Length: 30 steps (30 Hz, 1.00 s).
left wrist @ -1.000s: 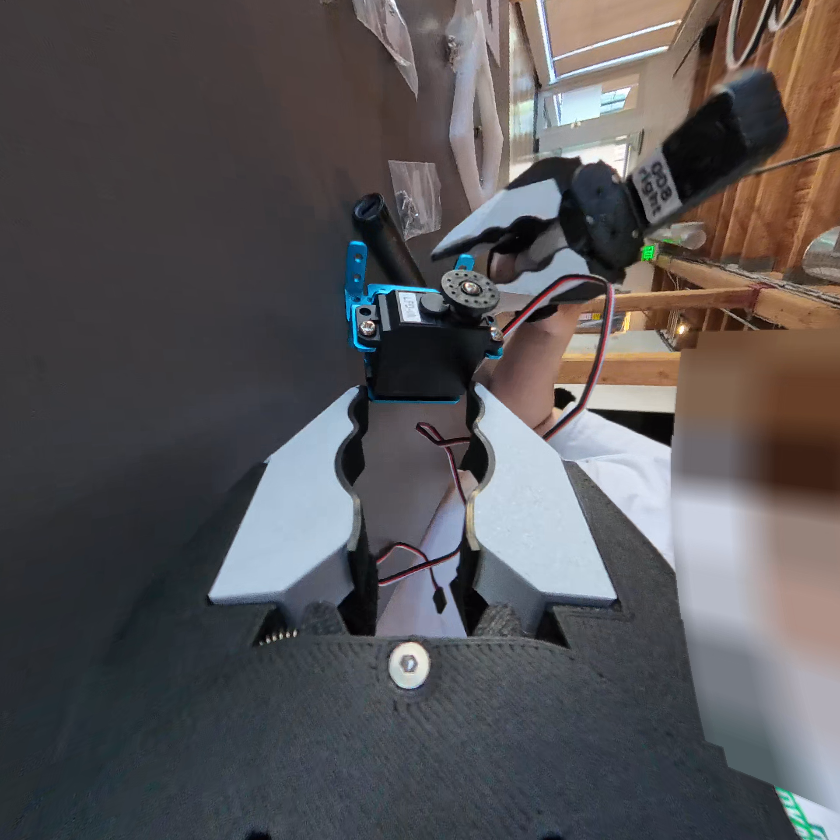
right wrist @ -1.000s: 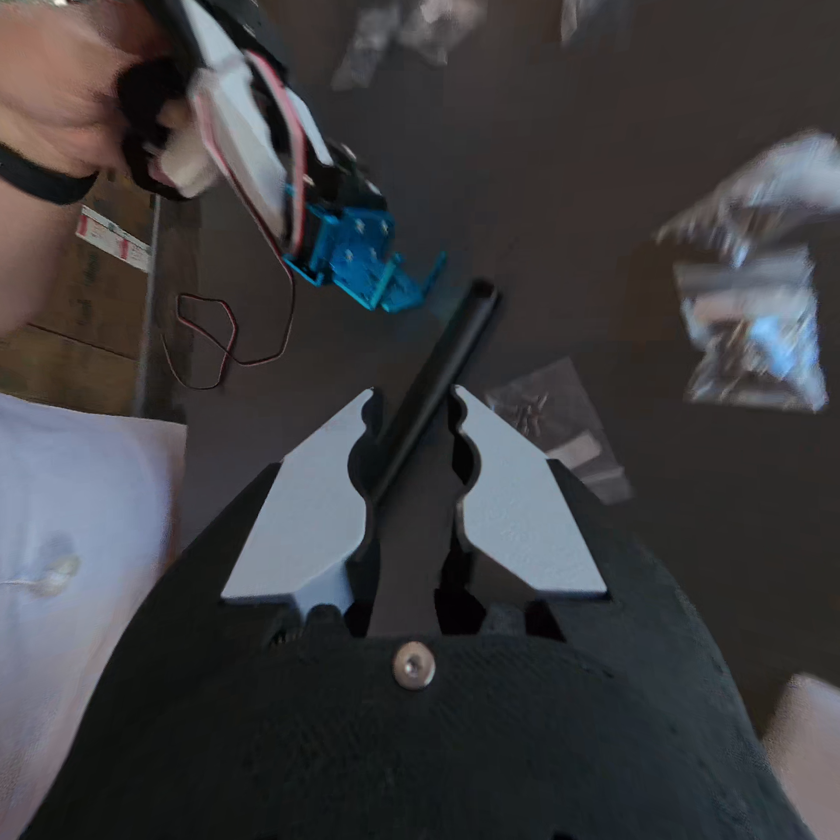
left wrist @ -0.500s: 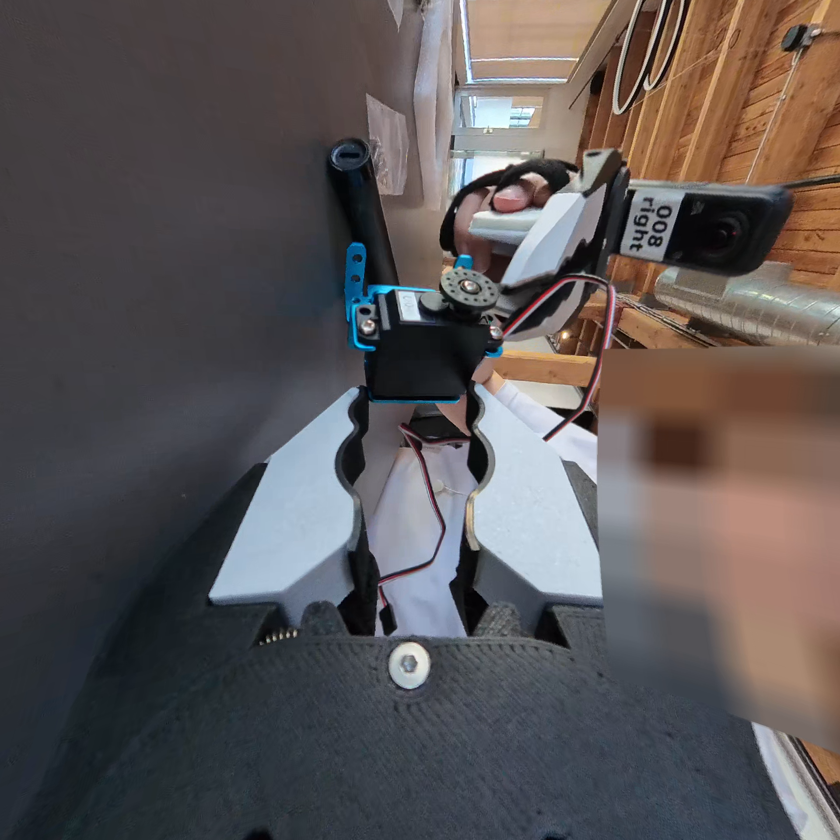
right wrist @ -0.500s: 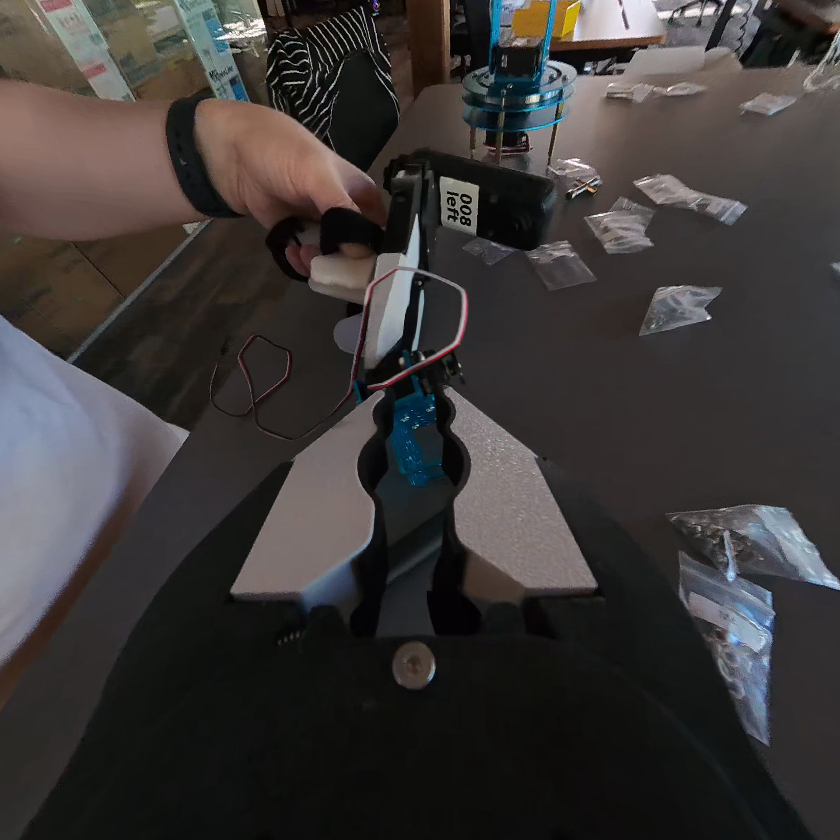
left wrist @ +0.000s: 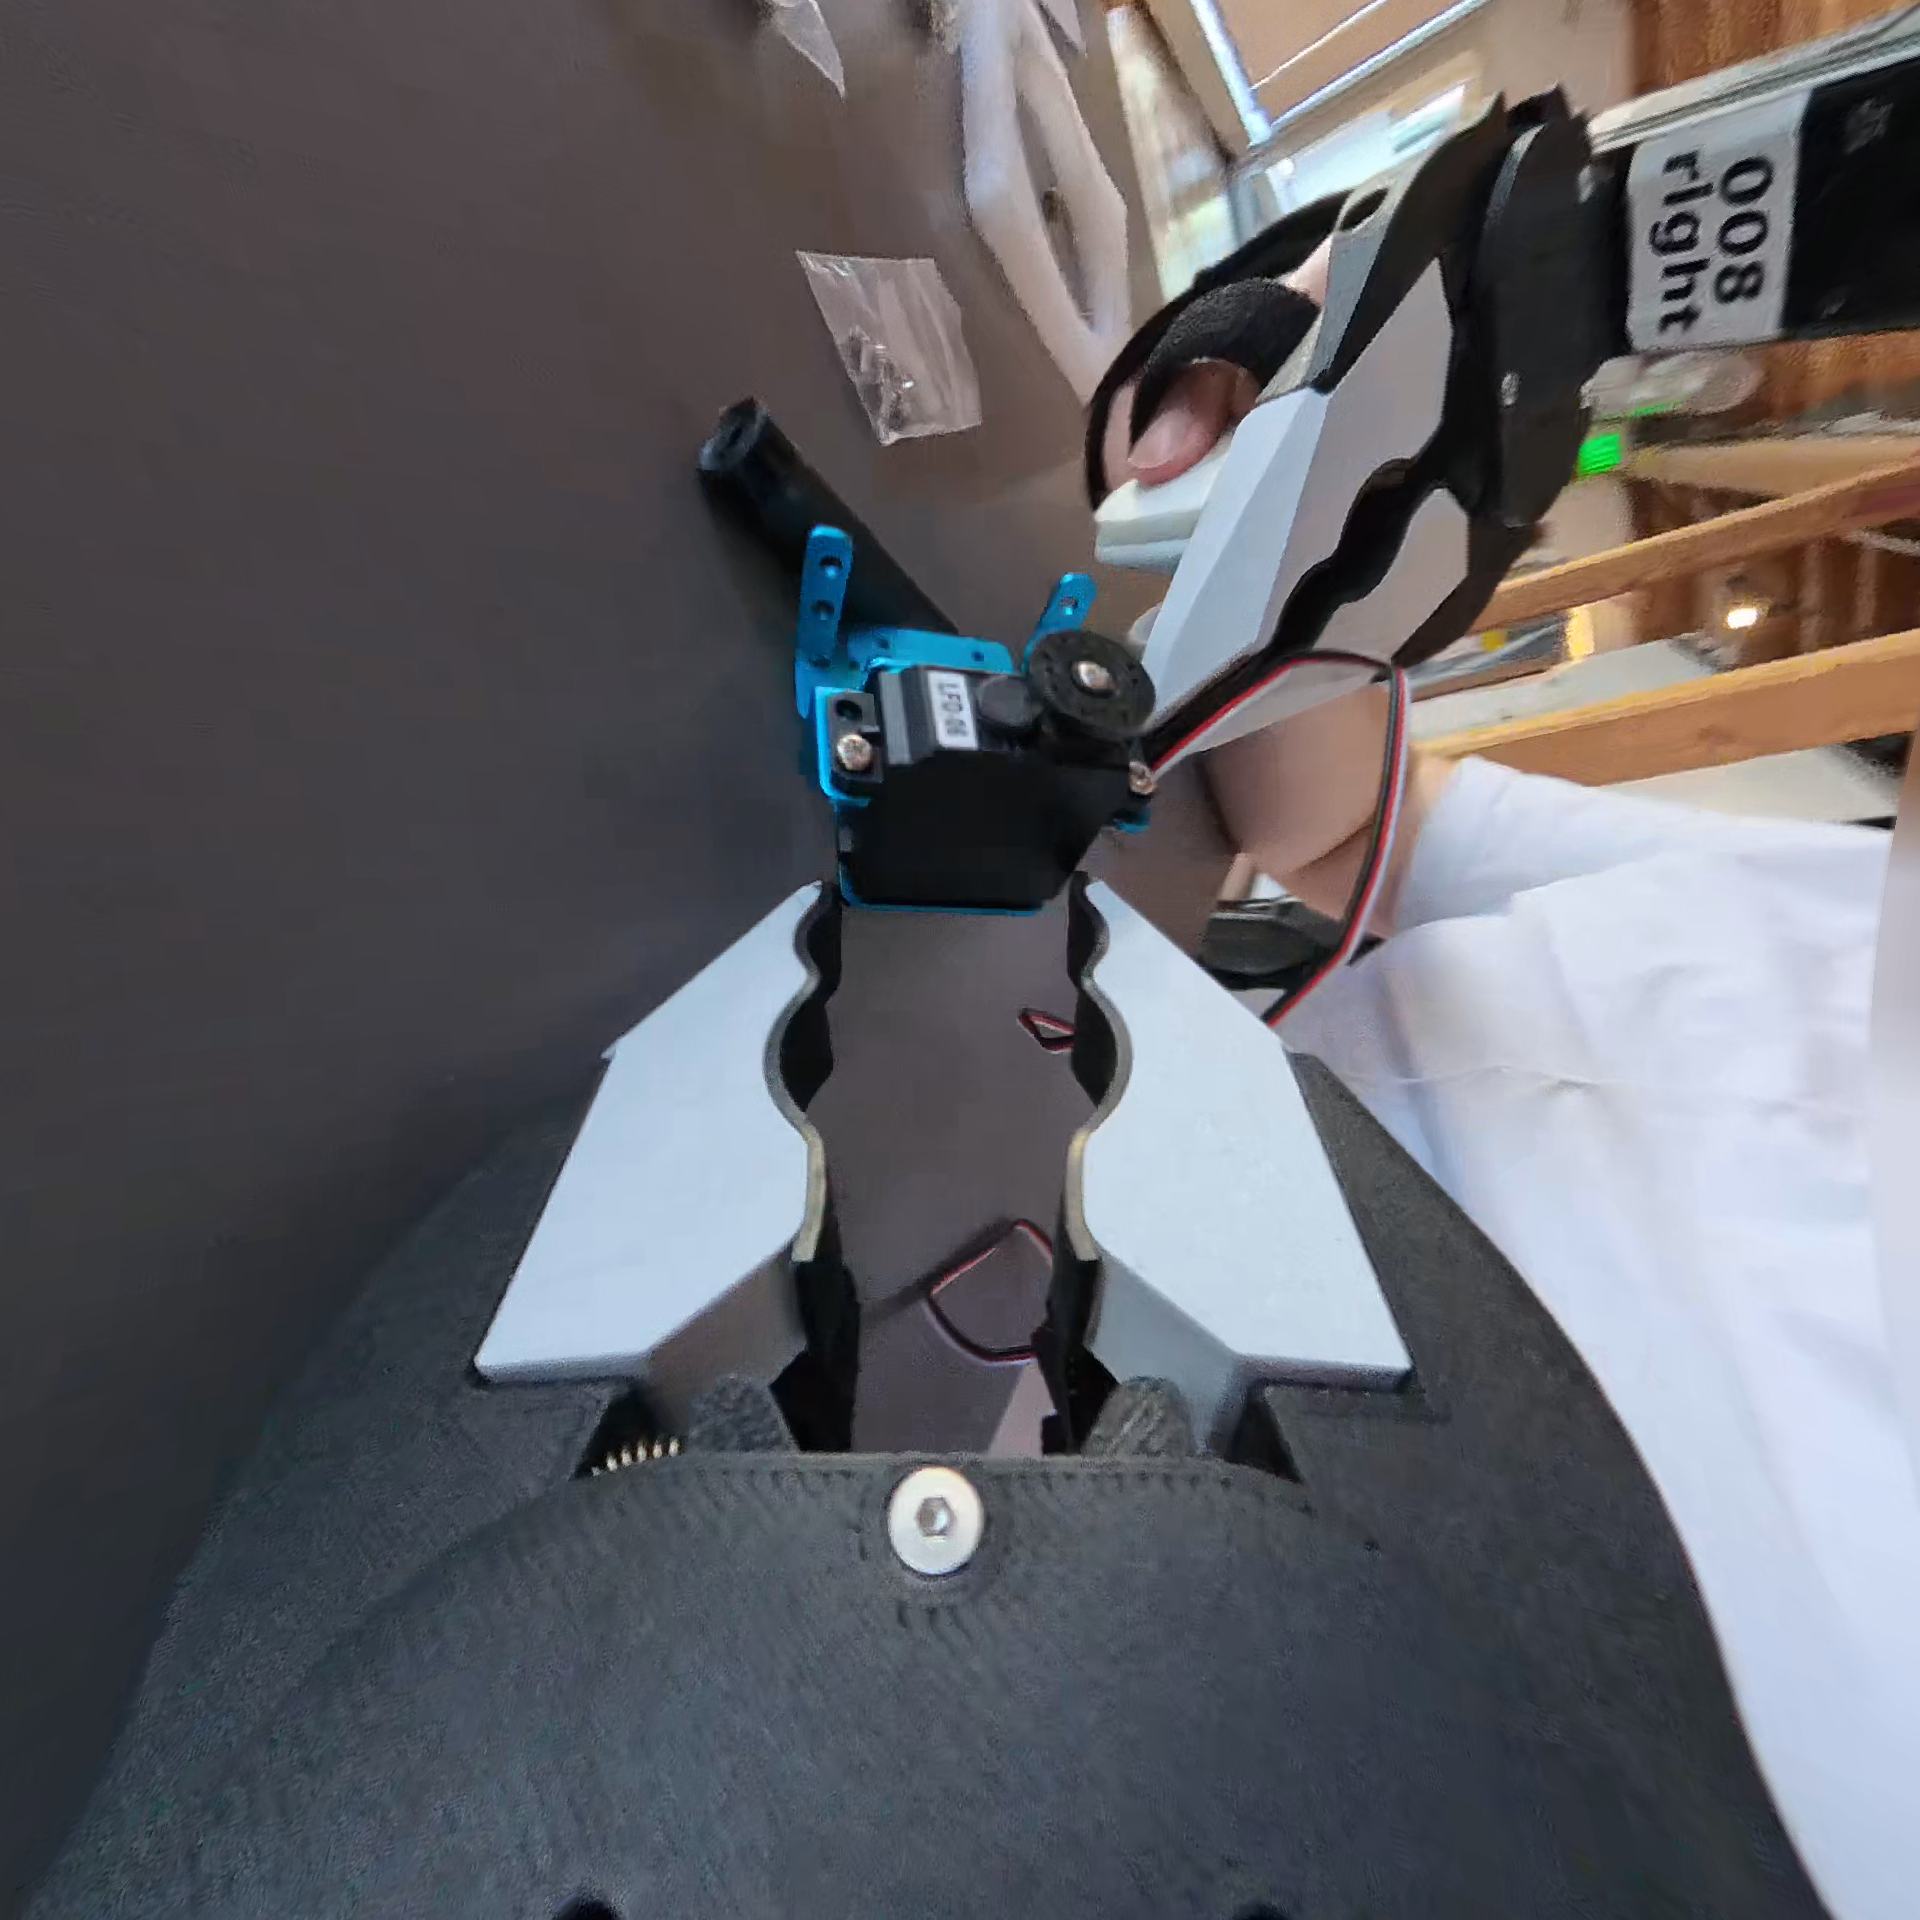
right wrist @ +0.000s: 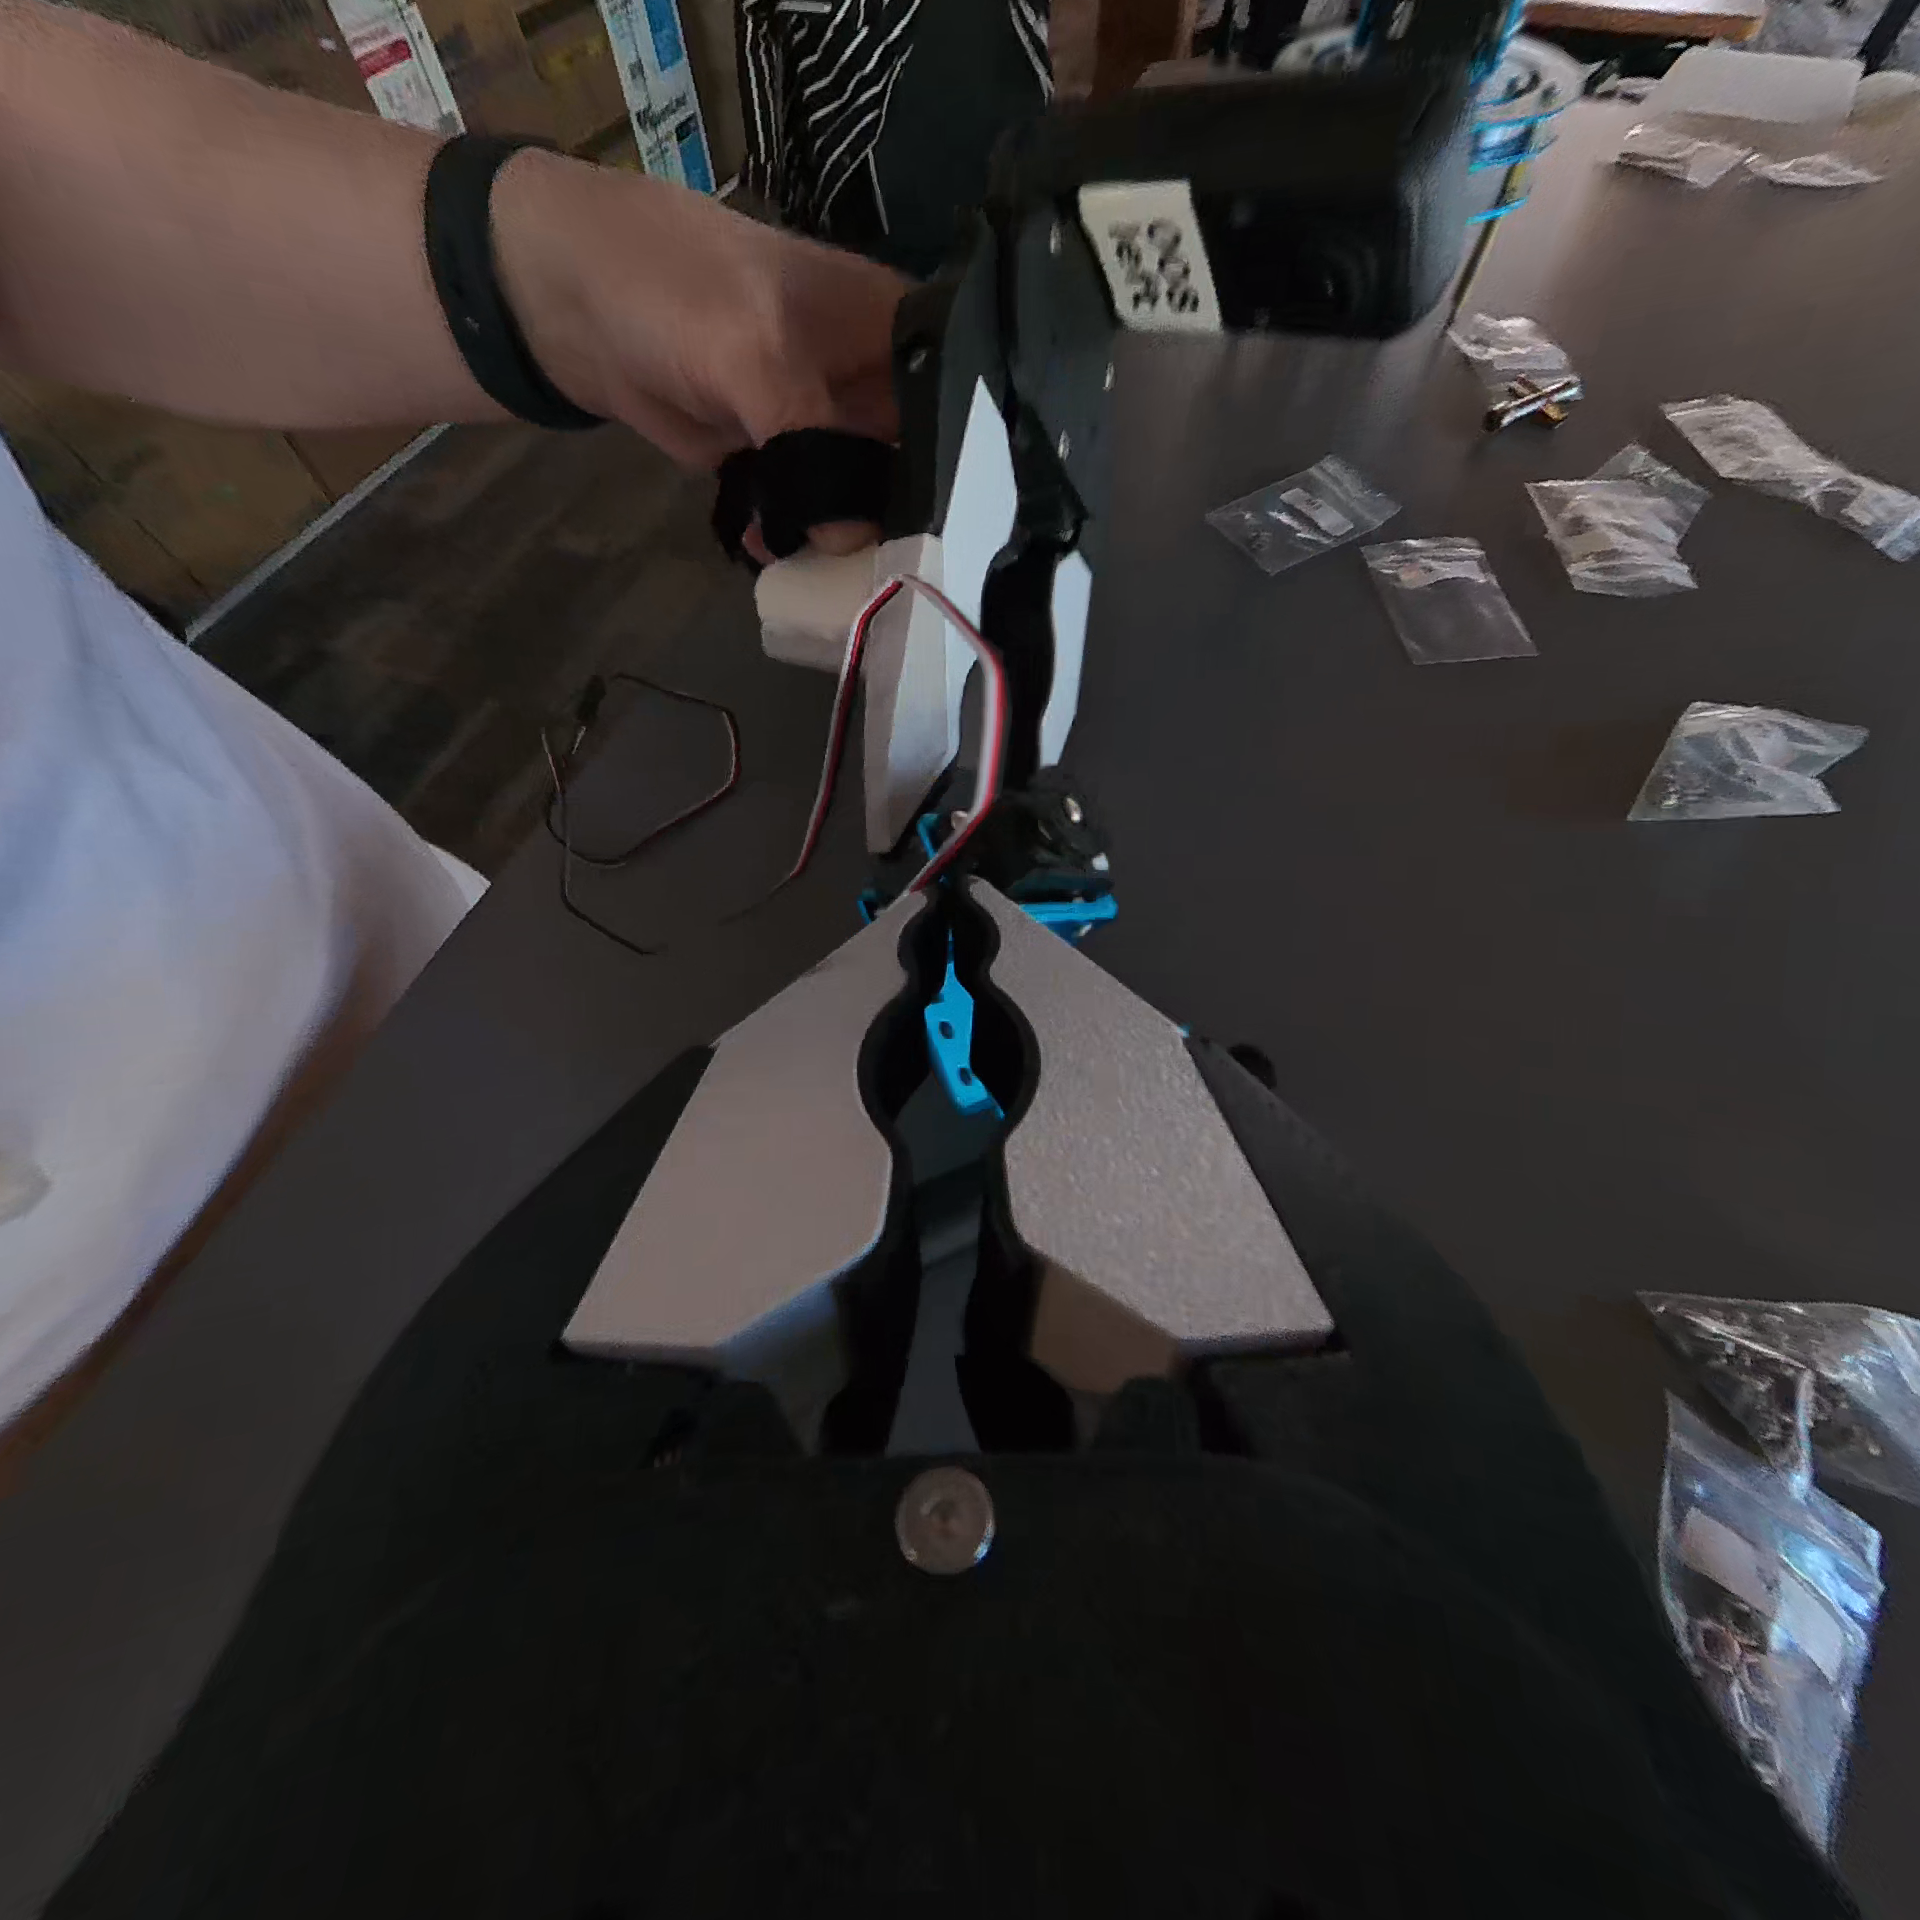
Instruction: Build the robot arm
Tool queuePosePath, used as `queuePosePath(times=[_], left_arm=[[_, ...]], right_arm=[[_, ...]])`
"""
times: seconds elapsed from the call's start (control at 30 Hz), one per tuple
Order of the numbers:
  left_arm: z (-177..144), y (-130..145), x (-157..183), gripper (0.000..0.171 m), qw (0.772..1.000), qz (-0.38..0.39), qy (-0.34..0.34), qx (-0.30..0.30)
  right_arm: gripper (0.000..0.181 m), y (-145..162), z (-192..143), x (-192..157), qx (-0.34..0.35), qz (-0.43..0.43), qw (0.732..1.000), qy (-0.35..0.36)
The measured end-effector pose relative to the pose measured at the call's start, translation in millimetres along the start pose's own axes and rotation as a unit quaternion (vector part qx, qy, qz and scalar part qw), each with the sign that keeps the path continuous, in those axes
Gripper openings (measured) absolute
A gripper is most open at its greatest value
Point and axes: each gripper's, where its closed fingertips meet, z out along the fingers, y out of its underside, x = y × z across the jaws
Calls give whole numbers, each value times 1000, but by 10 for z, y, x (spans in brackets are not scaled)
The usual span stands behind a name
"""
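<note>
My left gripper [left wrist: 951, 899] is shut on a black servo [left wrist: 977, 821] that sits in a blue metal bracket [left wrist: 831, 665], gripping its lower end. The servo's red, white and black wire [left wrist: 1382, 810] loops off to the right. My right gripper [right wrist: 951, 899] is almost fully shut, with its tips at the servo [right wrist: 1049, 821] where the wire [right wrist: 904, 603] leaves it. I cannot tell whether it pinches anything. It also shows in the left wrist view [left wrist: 1153, 707]. A black tube [left wrist: 769, 488] lies behind the bracket and shows through the right gripper's gap [right wrist: 935, 1247].
Several clear bags of small parts [right wrist: 1745, 764] lie on the dark table [right wrist: 1351, 935], one at the near right [right wrist: 1766, 1558]. The wire's loose end [right wrist: 644, 800] lies near the table's left edge. A white-shirted person [left wrist: 1610, 1143] stands close. The gap from one gripper's tips to the other's is roughly 4 cm.
My right gripper swung round to face the servo, moved up to it and closed further. A second ago the black tube stood between its fingers. My left gripper keeps its hold on the servo.
</note>
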Motion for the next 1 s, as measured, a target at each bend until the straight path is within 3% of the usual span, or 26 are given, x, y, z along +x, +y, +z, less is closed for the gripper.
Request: queuePosePath(times=[0.07, 0.2, 0.37, 0.43, 0.57, 0.63, 0.67, 0.7, 0.8, 0.87, 1.0], left_arm=[[-89, -47, 12, 44, 999, 40, -18, 25], [-362, -228, 253, 34, 989, 100, 22, 107], [-445, -215, 26, 39, 964, 223, -110, 99], [-425, -211, -12, 38, 946, 268, -152, 97], [-328, -179, -30, 36, 888, 390, -234, 68], [-289, -218, -62, 49, 868, 419, -259, 68], [-280, -263, -105, 73, 864, 417, -272, 77], [-260, -286, -158, 89, 866, 408, -276, 80], [-108, -196, -212, 67, 904, 363, -220, 55], [-45, -148, -180, 44, 924, 334, -181, 35], [-25, -176, -153, 42, 954, 264, -140, 41]], right_arm=[[0, 90, 53, 21, -25, -6, 1000, 7], [0, 92, 91, 30, -21, -11, 1000, 0], [0, 107, 42, 97, -17, -66, 997, 29], [6, 129, 1, 74, -10, -96, 995, 36], [21, 141, -16, 93, -9, -150, 986, 75], [21, 173, 33, 100, -26, -181, 979, 93], [21, 191, 55, 125, -36, -197, 973, 111], [21, 201, 84, 110, -41, -215, 969, 115], [20, 180, 139, 105, -50, -258, 954, 144], [18, 180, 162, 118, -58, -282, 944, 162], [14, 116, 138, 169, -54, -317, 924, 205]])
